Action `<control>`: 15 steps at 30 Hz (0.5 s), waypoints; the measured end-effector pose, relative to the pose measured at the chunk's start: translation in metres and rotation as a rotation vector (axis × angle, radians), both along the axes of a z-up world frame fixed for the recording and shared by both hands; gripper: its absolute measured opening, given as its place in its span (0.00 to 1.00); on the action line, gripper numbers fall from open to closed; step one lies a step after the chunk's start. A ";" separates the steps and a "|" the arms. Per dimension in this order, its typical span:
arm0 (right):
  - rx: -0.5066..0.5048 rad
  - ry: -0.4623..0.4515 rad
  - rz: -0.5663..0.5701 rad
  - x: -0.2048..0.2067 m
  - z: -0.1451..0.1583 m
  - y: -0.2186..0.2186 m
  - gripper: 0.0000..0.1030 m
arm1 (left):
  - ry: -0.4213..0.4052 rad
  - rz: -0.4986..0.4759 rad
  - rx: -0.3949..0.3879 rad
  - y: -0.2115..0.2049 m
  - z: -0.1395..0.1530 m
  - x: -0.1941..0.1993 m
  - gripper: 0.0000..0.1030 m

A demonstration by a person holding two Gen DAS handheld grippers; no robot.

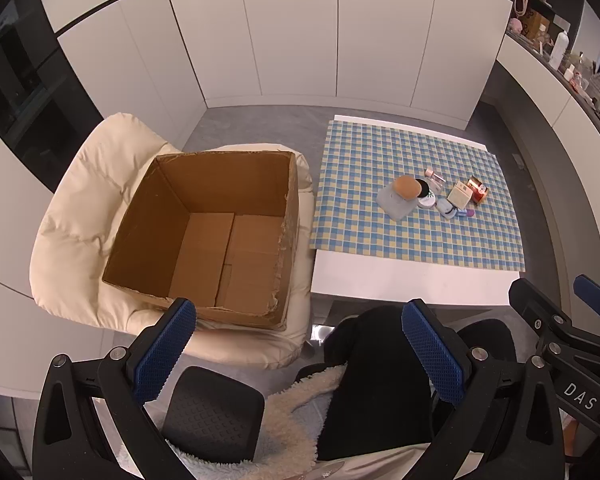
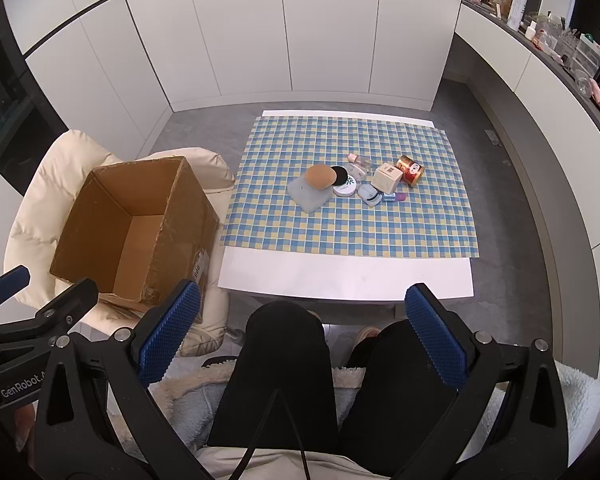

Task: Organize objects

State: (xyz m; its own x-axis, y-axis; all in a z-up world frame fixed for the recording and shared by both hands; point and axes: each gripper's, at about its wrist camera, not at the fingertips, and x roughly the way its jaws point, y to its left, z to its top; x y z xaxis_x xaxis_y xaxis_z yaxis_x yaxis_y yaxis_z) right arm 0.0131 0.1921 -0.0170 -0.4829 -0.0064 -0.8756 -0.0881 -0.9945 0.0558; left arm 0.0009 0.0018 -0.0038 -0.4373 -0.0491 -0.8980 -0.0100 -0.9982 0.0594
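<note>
We note the cardboard box (image 1: pixel 204 236) sitting mouth-up on the cream chair (image 1: pixel 80 208), left of the white bench (image 2: pixel 340 276). The cluster of small items (image 2: pixel 352 184) lies mid-cloth in a row running left to right; the red-gold can (image 2: pixel 410 170) lies on its side. Both claws, left (image 1: pixel 300 356) and right (image 2: pixel 304 340), gape empty (over the person's lap), well short of the items.

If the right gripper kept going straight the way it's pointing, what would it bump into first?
Probably the white table: the open right gripper aims down over the person's knees at its bare near edge, short of the checked cloth. Depth is hard to judge.
</note>
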 end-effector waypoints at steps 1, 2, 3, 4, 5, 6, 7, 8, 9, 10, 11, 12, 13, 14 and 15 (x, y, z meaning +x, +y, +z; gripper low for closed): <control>0.000 -0.001 0.001 -0.001 0.000 0.000 1.00 | -0.001 0.000 0.001 0.000 0.000 0.000 1.00; -0.001 -0.002 0.001 0.000 0.000 0.000 1.00 | -0.002 -0.001 0.002 0.000 -0.001 0.001 1.00; -0.001 -0.002 0.000 -0.001 0.001 0.000 1.00 | -0.002 -0.001 0.003 0.000 -0.001 0.001 1.00; -0.002 -0.002 0.000 0.000 0.001 0.000 1.00 | -0.002 -0.001 0.002 0.000 -0.001 0.001 1.00; -0.001 -0.002 0.001 0.000 0.001 0.000 1.00 | -0.001 -0.001 0.001 0.000 -0.001 0.002 1.00; 0.000 -0.003 0.001 -0.001 0.001 -0.001 1.00 | -0.001 -0.002 0.001 0.000 -0.001 0.002 1.00; -0.001 -0.003 0.001 -0.001 0.001 -0.001 1.00 | -0.001 -0.002 0.001 0.000 -0.001 0.002 1.00; -0.001 -0.003 0.001 -0.001 0.001 -0.001 1.00 | -0.002 -0.002 0.002 0.000 -0.001 0.002 1.00; -0.001 -0.003 0.001 -0.001 0.001 -0.001 1.00 | -0.002 -0.001 0.004 0.000 -0.002 0.002 1.00; -0.002 -0.003 0.001 -0.001 0.001 -0.001 1.00 | -0.003 -0.002 0.005 0.000 -0.001 0.002 1.00; -0.002 -0.002 0.001 -0.001 0.001 -0.001 1.00 | -0.004 -0.002 0.004 0.001 -0.001 0.002 1.00; -0.001 -0.003 0.002 -0.001 0.001 -0.001 1.00 | -0.005 -0.002 0.003 0.001 -0.001 0.002 1.00; -0.001 -0.003 0.002 0.000 0.001 0.000 1.00 | -0.005 -0.002 0.003 0.001 -0.001 0.002 1.00; -0.002 -0.002 0.001 0.000 0.001 0.000 1.00 | -0.005 -0.002 0.003 0.001 -0.001 0.002 1.00; -0.002 -0.002 0.000 0.000 0.001 0.000 1.00 | -0.005 -0.002 0.001 0.001 -0.001 0.002 1.00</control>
